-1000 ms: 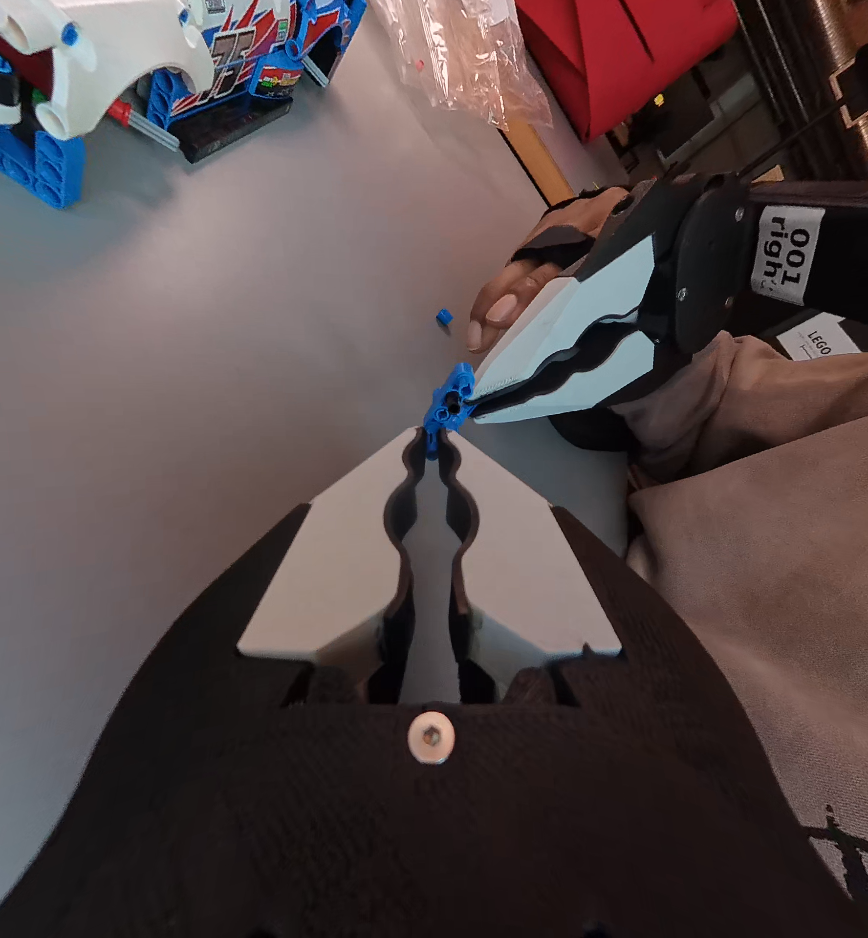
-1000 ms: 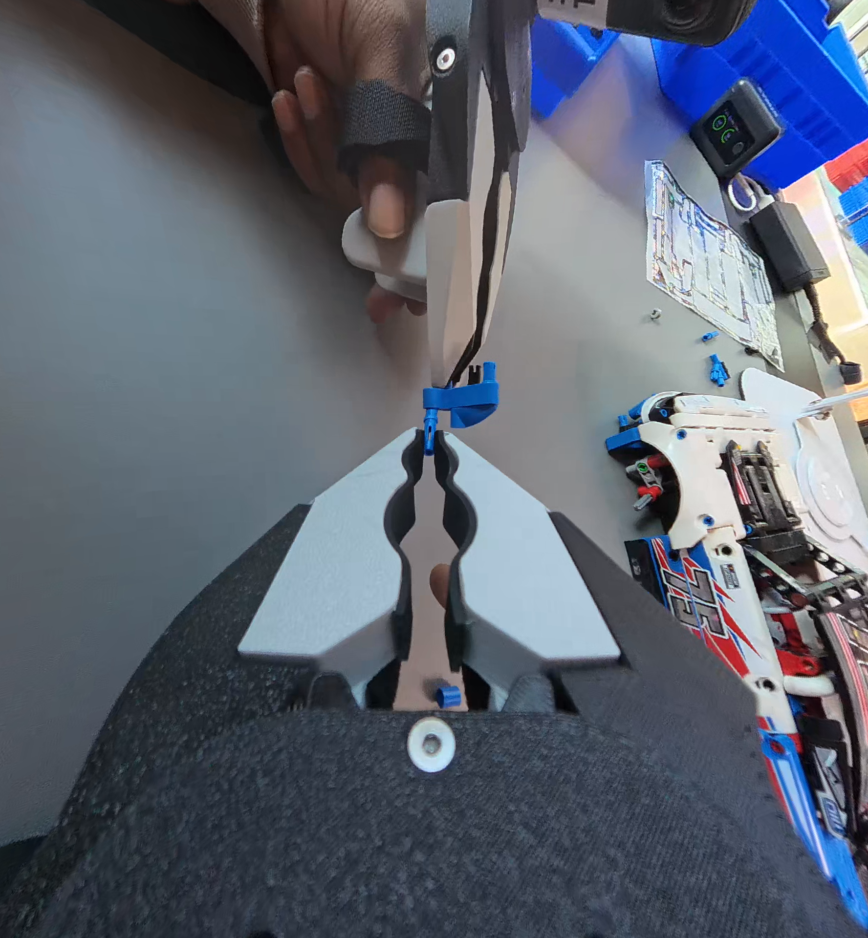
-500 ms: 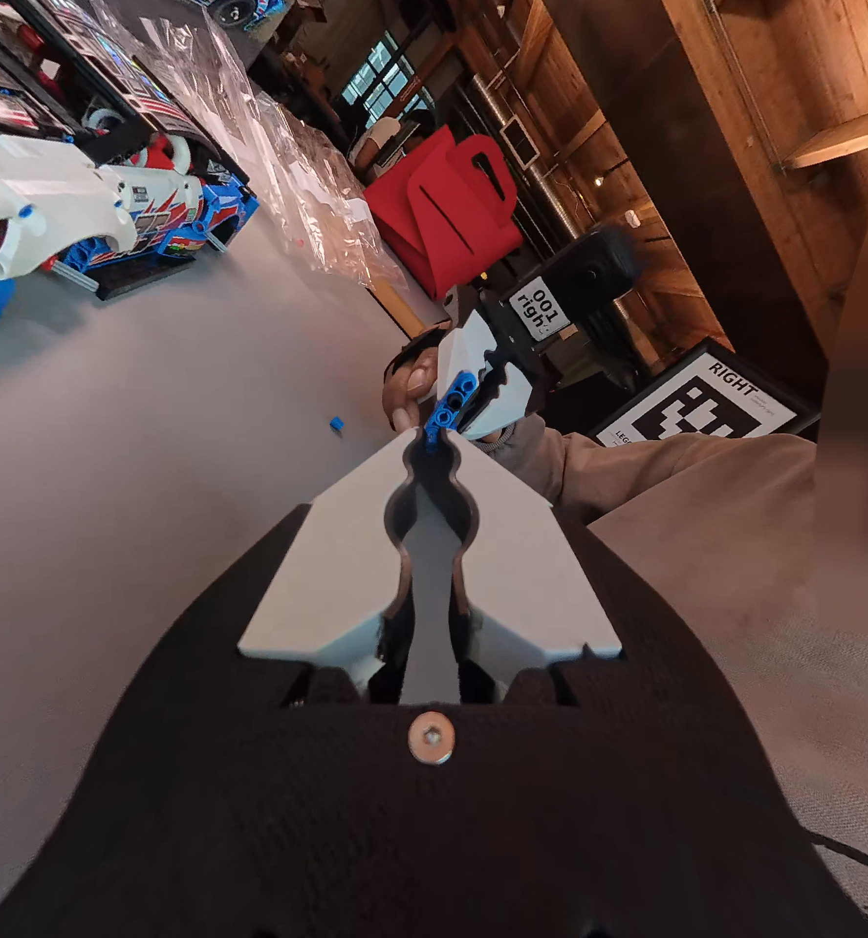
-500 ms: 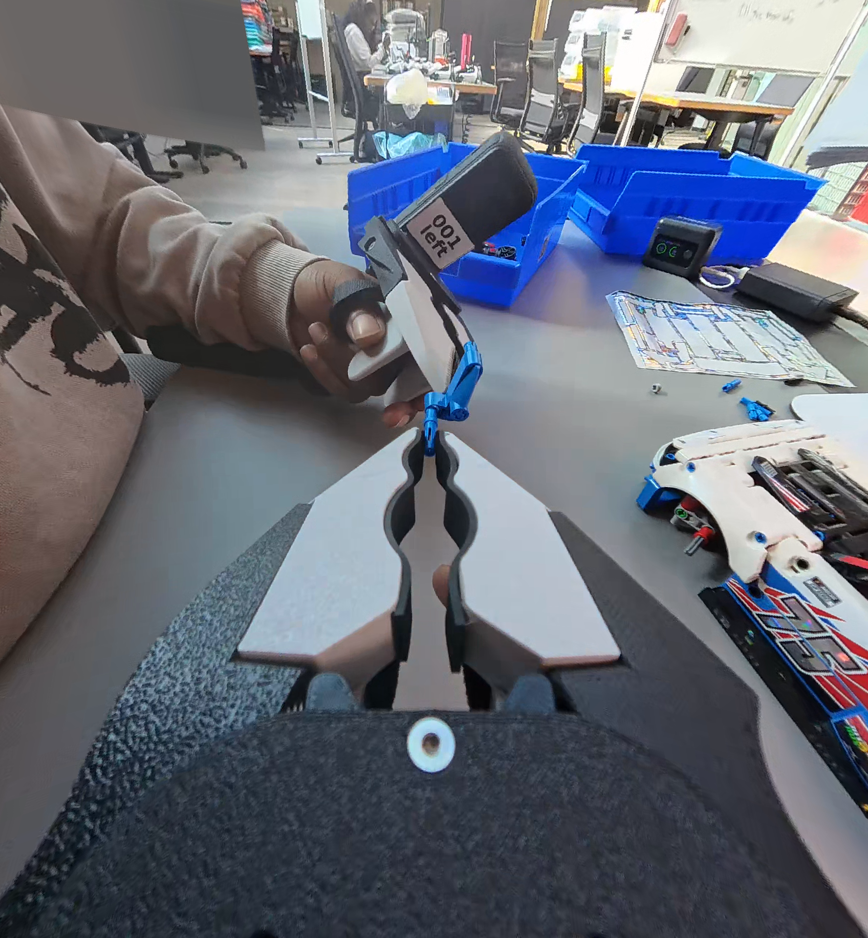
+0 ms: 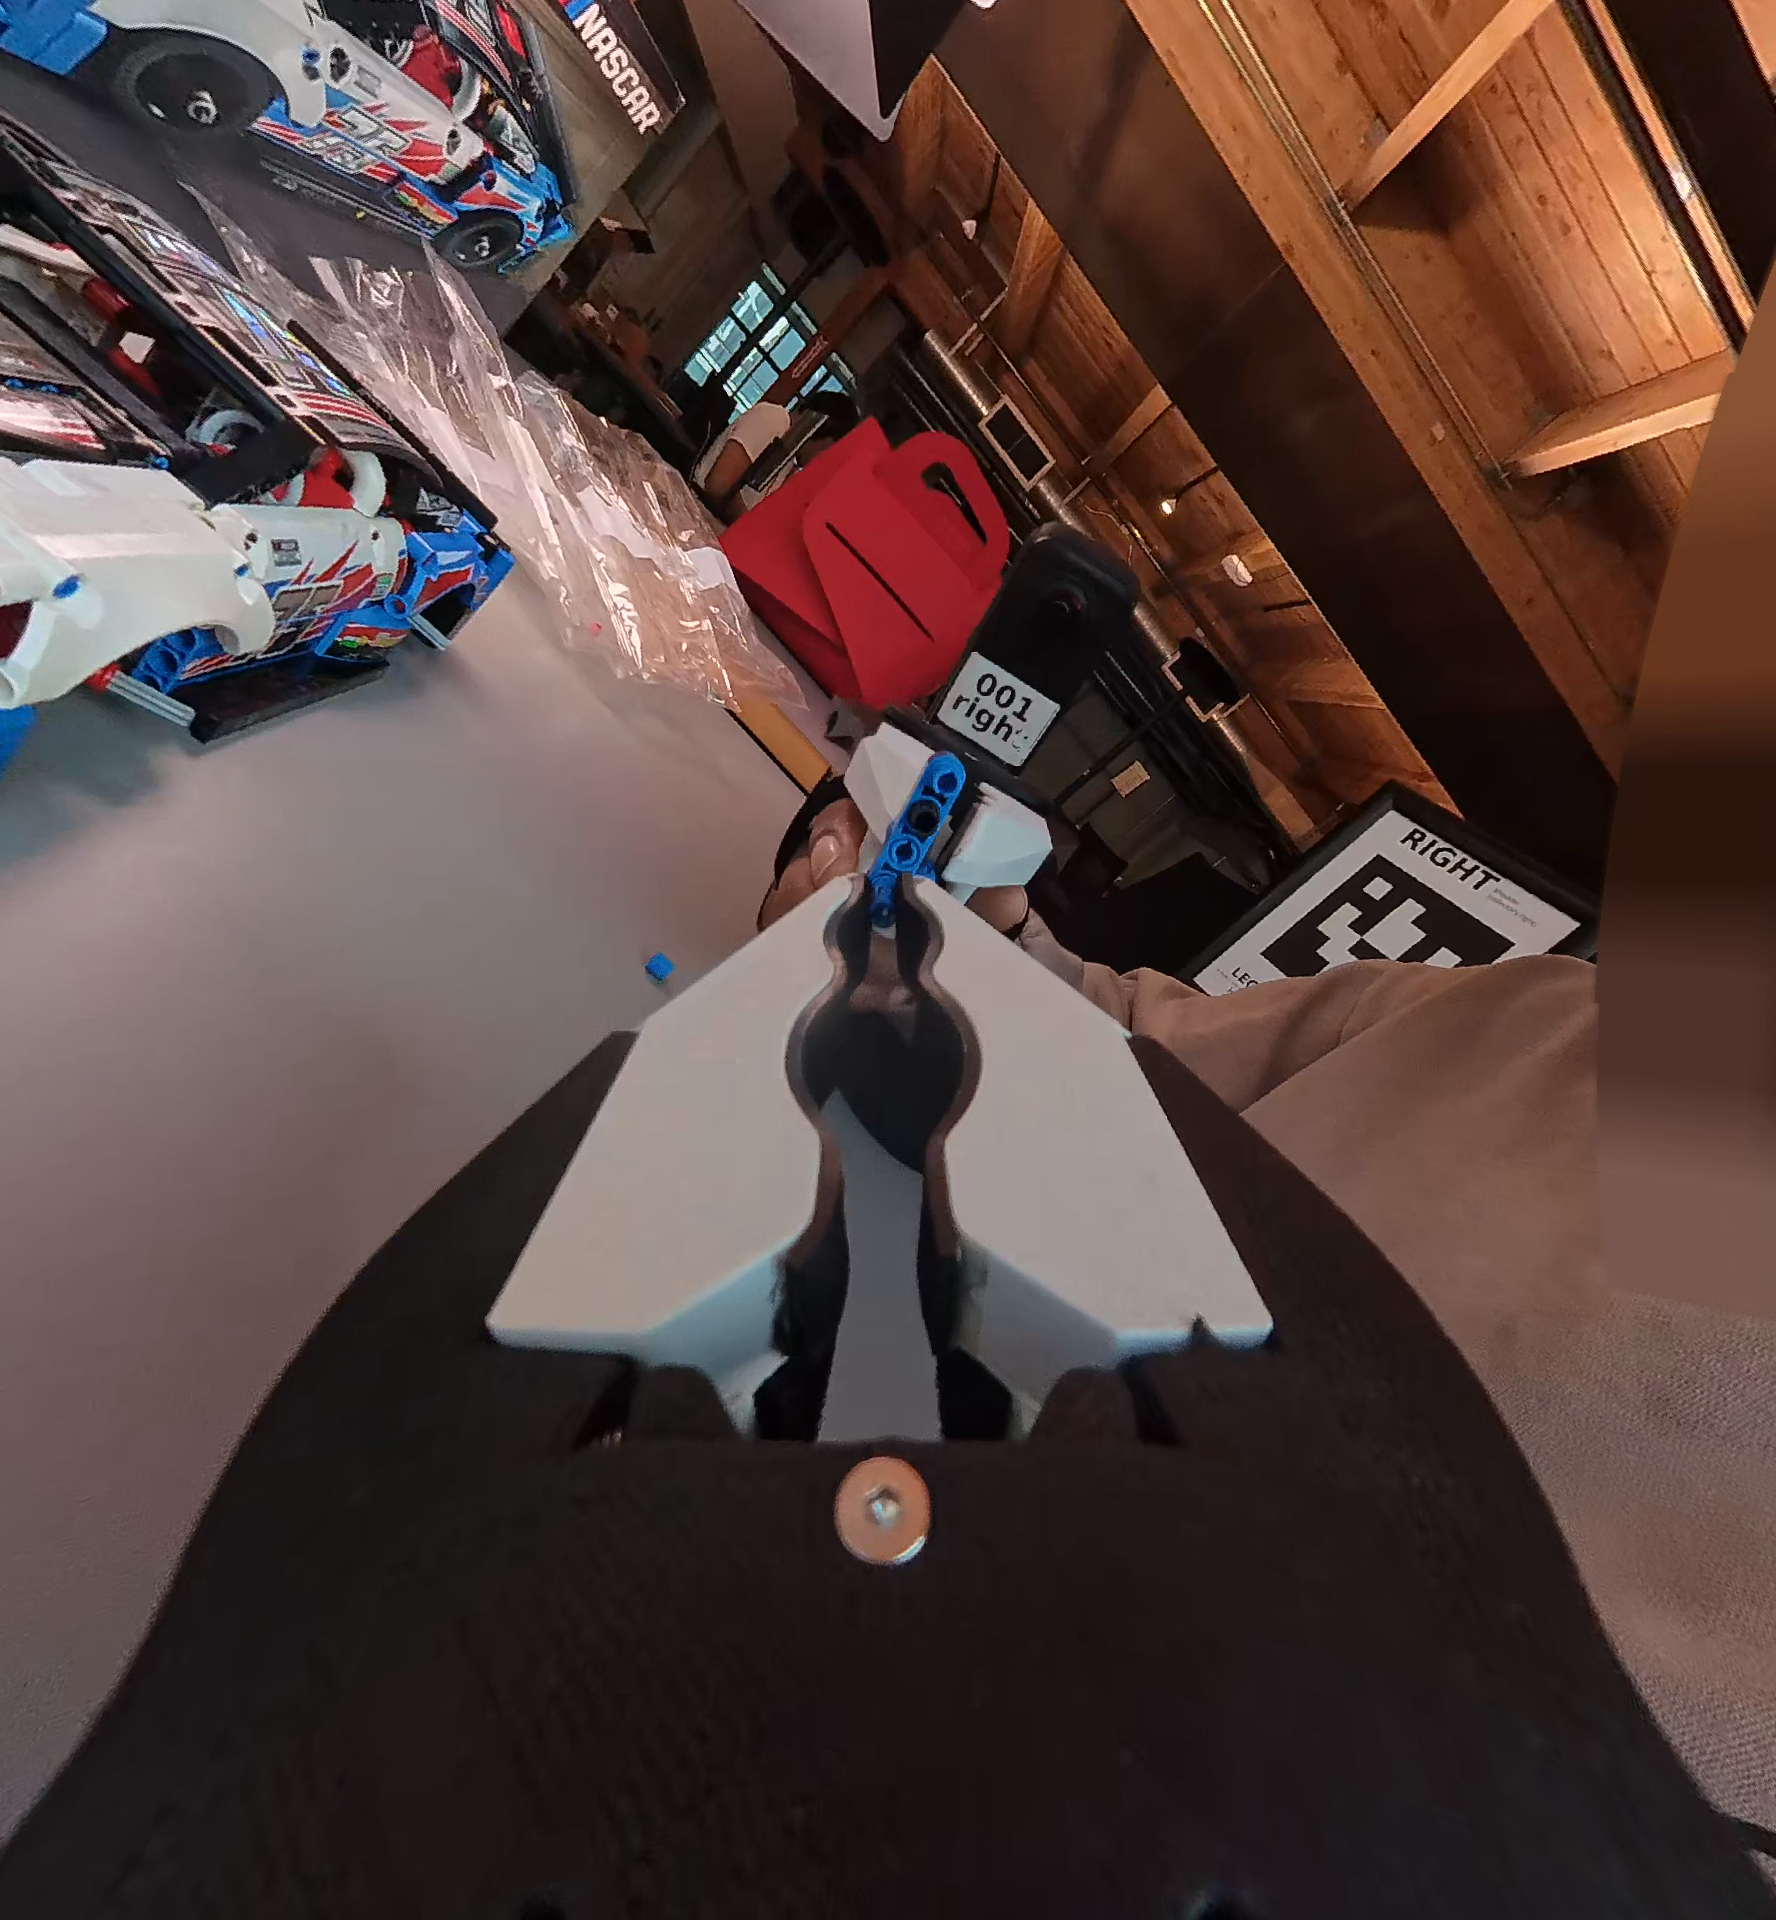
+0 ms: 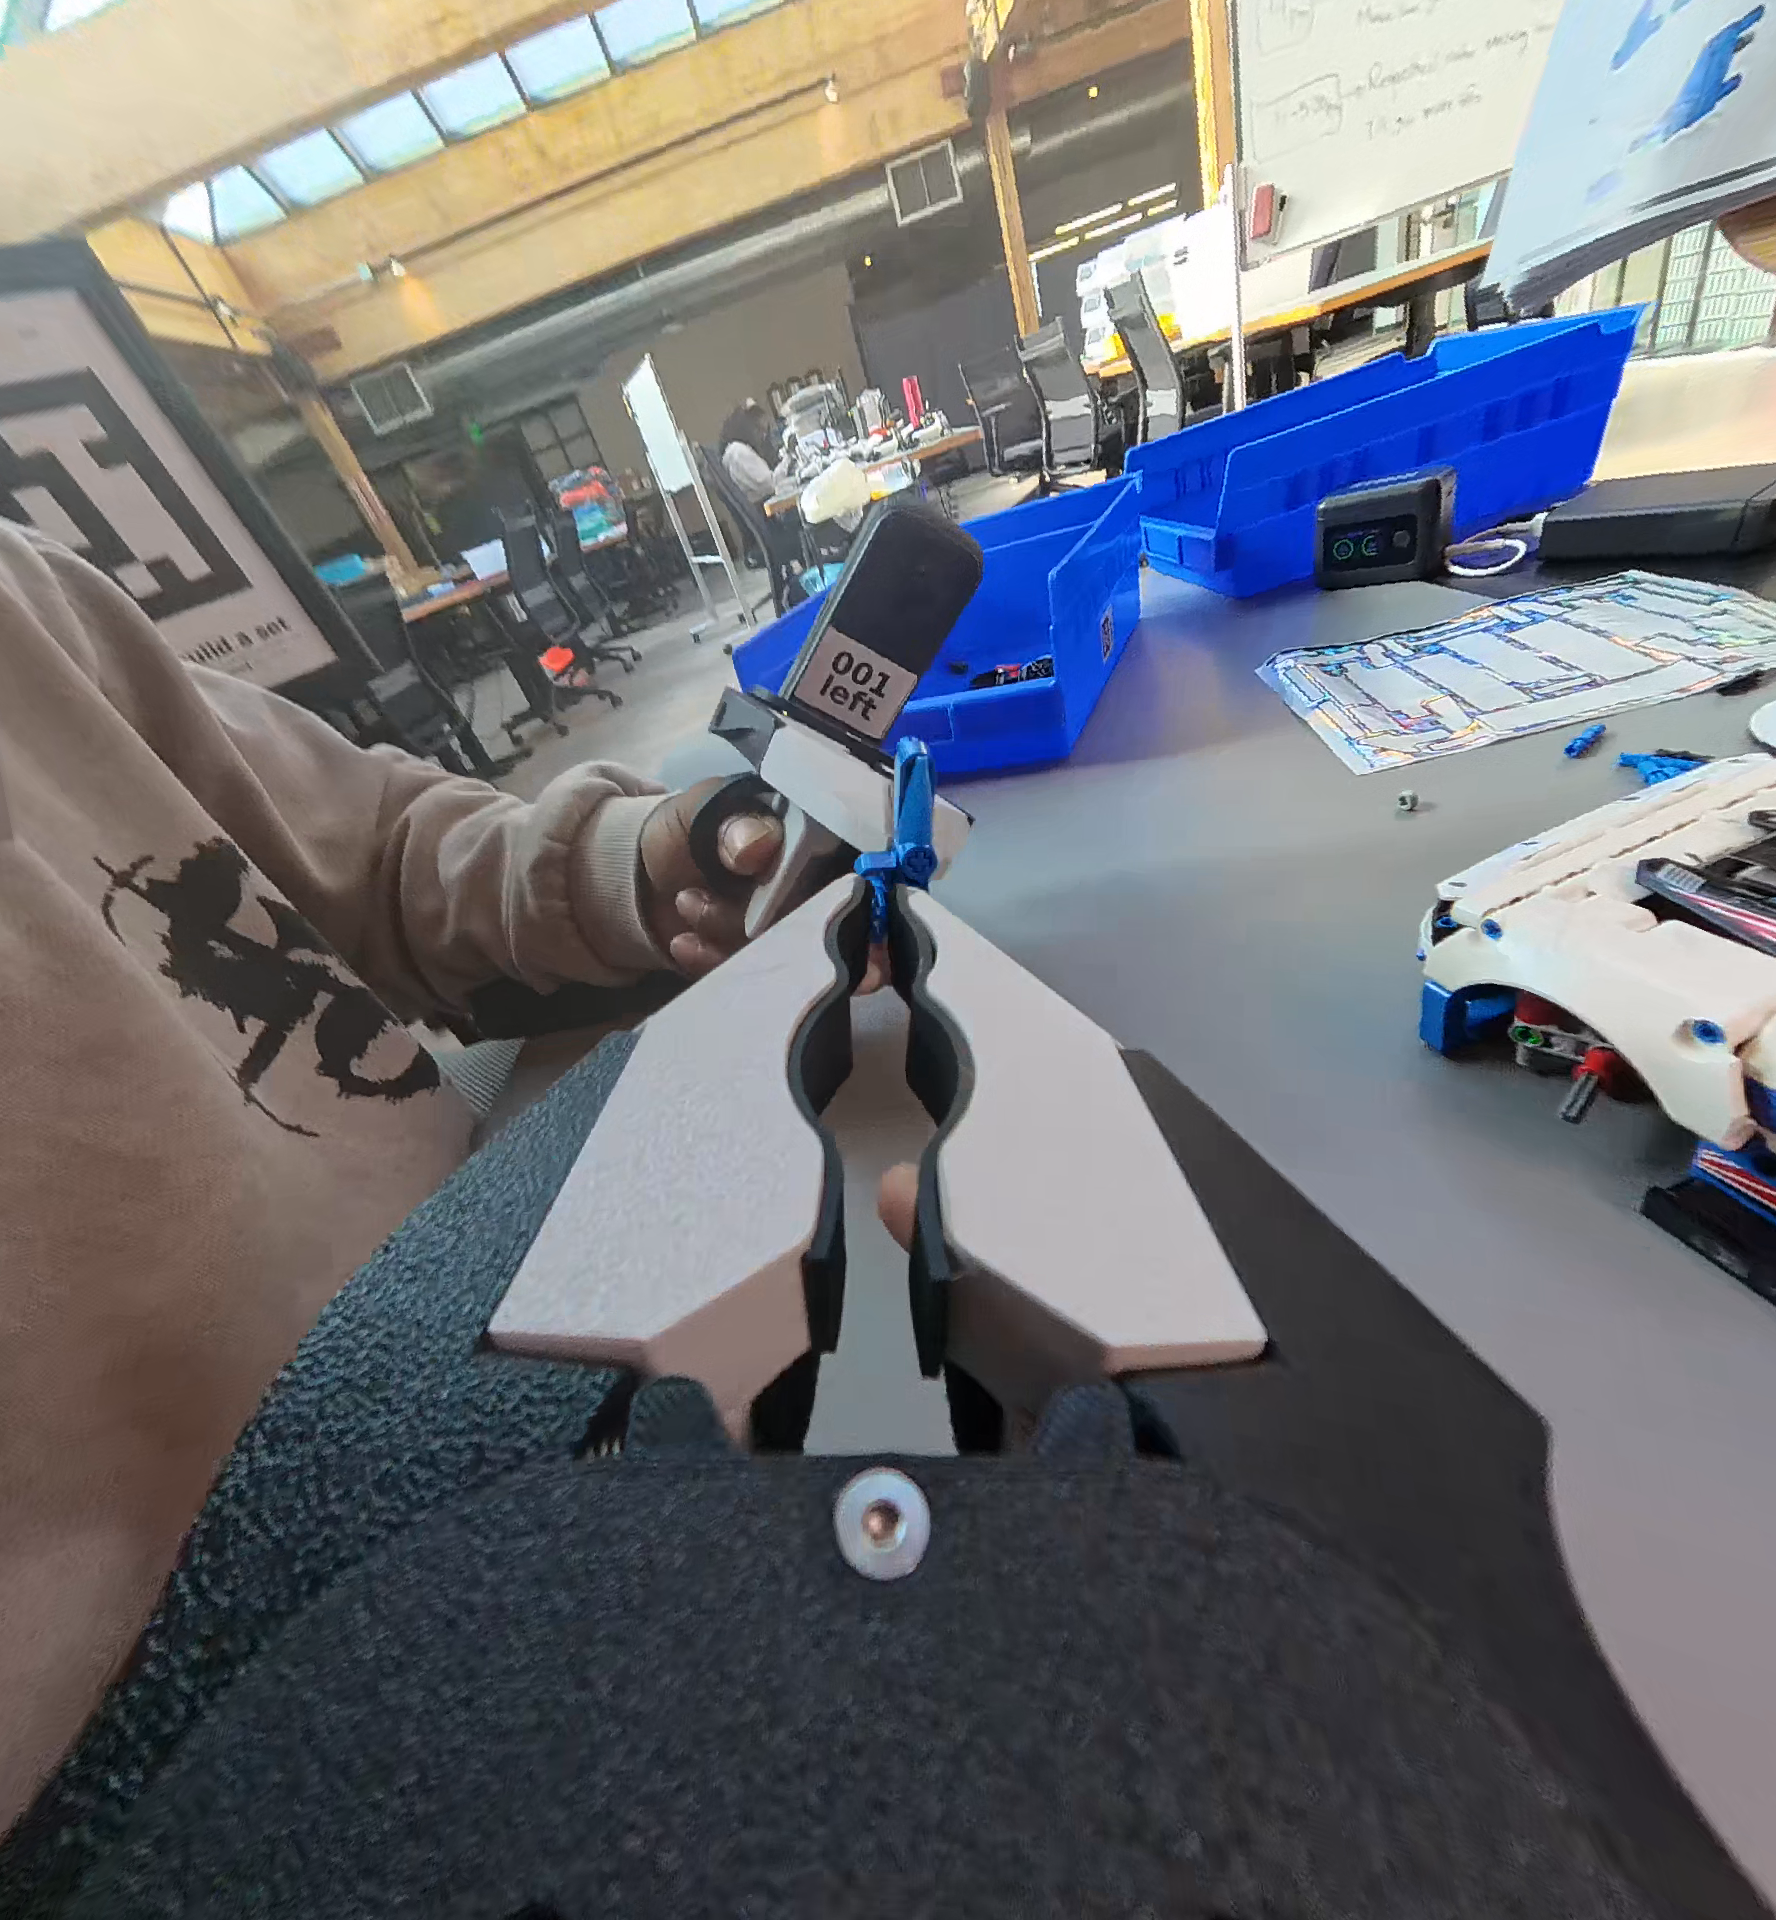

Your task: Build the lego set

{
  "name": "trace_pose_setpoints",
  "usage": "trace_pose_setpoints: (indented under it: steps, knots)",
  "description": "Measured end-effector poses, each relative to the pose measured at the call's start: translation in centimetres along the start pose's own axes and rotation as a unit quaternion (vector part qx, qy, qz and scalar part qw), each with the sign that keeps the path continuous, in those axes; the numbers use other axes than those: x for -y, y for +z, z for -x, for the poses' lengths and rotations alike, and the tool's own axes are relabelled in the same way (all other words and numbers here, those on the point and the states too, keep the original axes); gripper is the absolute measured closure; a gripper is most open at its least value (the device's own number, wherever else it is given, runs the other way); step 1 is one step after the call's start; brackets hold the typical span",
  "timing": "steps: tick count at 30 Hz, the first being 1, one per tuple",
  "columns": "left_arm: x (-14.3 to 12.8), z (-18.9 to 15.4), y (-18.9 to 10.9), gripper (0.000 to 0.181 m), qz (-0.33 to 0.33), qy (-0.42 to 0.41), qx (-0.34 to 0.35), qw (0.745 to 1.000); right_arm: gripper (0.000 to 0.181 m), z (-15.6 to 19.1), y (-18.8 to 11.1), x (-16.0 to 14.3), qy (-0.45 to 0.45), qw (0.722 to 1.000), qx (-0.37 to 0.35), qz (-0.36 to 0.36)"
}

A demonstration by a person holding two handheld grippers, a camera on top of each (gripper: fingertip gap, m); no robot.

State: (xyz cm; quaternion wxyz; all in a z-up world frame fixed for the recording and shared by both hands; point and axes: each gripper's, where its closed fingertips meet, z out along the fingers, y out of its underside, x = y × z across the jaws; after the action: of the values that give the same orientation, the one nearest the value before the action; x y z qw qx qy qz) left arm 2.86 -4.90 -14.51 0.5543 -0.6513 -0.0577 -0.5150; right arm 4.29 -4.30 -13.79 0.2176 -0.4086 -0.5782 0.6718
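A small blue Lego beam with holes [image 5: 917,826] is held in the air between both grippers, which meet tip to tip. My left gripper [image 5: 884,906] is shut on its lower end. My right gripper [image 6: 879,906] is shut on a thin blue stub at the base of the same piece [image 6: 910,821]. The right gripper shows behind the beam in the left wrist view [image 5: 977,831], and the left gripper shows in the right wrist view [image 6: 832,800]. The partly built white, blue and red Lego car [image 5: 188,592] lies on the grey table [image 5: 292,935]; it also shows in the right wrist view [image 6: 1642,987].
A tiny blue piece [image 5: 658,966] lies on the table near the grippers. Clear plastic bags [image 5: 572,540] and a red bag [image 5: 863,582] are beyond. Blue bins [image 6: 1071,623], a printed sheet [image 6: 1538,655], loose small blue parts [image 6: 1653,764] and a black device [image 6: 1383,540] sit at the far right. A person's sleeve [image 6: 396,883] is at the left. Only a small space, under 4 cm, lies between the two pairs of fingers.
Both grippers have risen from the table and tilted up, so the room now shows behind them. The blue piece stays gripped between them and now points more upright.
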Motion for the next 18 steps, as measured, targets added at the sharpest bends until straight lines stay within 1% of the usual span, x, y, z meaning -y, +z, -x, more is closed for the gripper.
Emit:
trace_pose_setpoints:
  steps: [3,5,7,9,11,12,13,14,15,17,18]
  knots:
    - [-0.6,-0.4,0.5,0.179,0.008,-0.003,-0.008,1.000,0.181,0.2,0.1,0.5,0.028,0.999,0.017,-0.022]
    - [0.1,-0.6,0.4,0.180,-0.012,-0.018,-0.017,1.000,0.181,0.3,0.1,0.5,0.021,0.999,0.017,-0.020]
    - [0.2,-0.4,0.3,0.179,-0.011,-0.006,-0.008,1.000,0.181,0.1,0.0,0.6,0.020,0.999,0.012,-0.022]
    - [0.3,-0.3,0.2,0.180,-0.013,-0.004,-0.004,1.000,0.181,-0.6,-0.2,0.2,0.000,1.000,-0.010,-0.005]
    - [0.3,0.2,0.0,0.179,-0.012,0.002,0.010,1.000,0.181,-1.8,-0.7,-0.2,-0.027,0.998,-0.044,0.027]
    - [0.2,0.6,-0.1,0.179,-0.009,0.007,0.020,1.000,0.181,-2.4,-1.2,0.1,-0.040,0.997,-0.063,0.030]
    - [0.0,1.1,-0.1,0.179,0.002,0.014,0.035,0.999,0.181,-3.1,-1.8,0.6,-0.048,0.995,-0.082,0.027]
    - [-0.6,1.8,-0.1,0.179,0.027,0.028,0.055,0.998,0.181,-3.8,-2.6,1.2,-0.053,0.993,-0.101,0.025]
    - [-1.7,2.5,-0.2,0.179,0.067,0.051,0.077,0.994,0.181,-4.5,-3.4,1.8,-0.055,0.991,-0.117,0.021]
    - [-3.3,3.8,-0.3,0.179,0.136,0.128,0.124,0.975,0.181,-5.7,-5.0,2.7,-0.054,0.988,-0.147,0.012]
    - [-4.0,4.4,-0.4,0.179,0.171,0.173,0.145,0.959,0.181,-6.4,-5.7,2.8,-0.056,0.985,-0.164,0.019]
